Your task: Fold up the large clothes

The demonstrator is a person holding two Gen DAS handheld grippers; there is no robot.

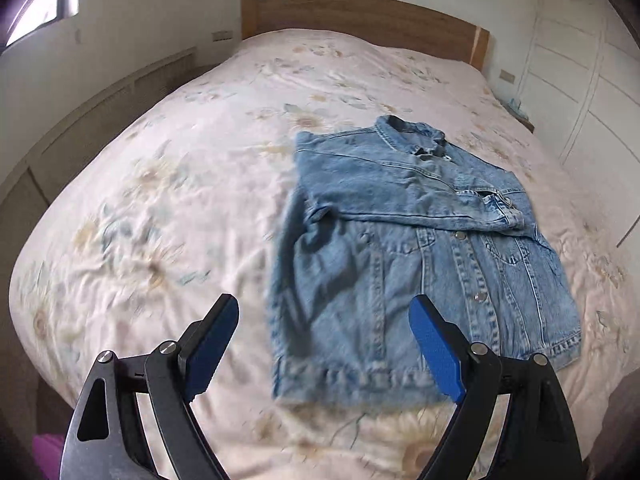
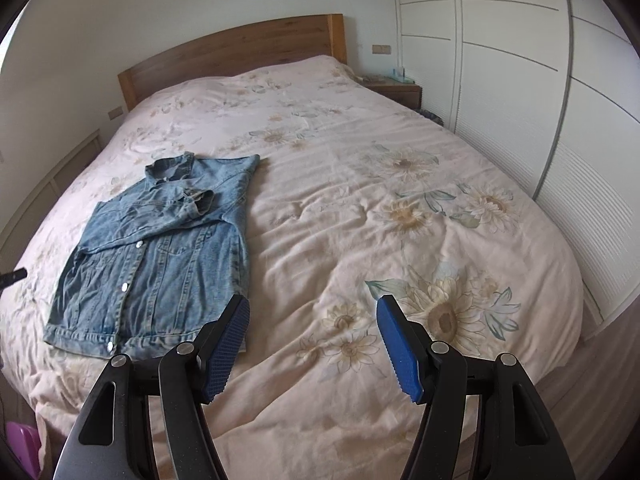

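A blue denim jacket (image 1: 404, 252) lies flat on the bed, front up, buttoned, with both sleeves folded in across the chest. In the right wrist view the jacket (image 2: 160, 256) lies at the left. My left gripper (image 1: 324, 312) is open and empty, held above the jacket's hem at its left side. My right gripper (image 2: 314, 312) is open and empty, held over the bedspread just right of the jacket's hem corner. A dark tip of the left tool (image 2: 14, 275) pokes in at the left edge of the right wrist view.
The bed has a pale floral bedspread (image 2: 400, 220) and a wooden headboard (image 2: 240, 48). White wardrobe doors (image 2: 540, 100) run along the right. A nightstand (image 2: 396, 88) stands by the headboard. A pink object (image 2: 22, 444) sits on the floor at the bed's near left corner.
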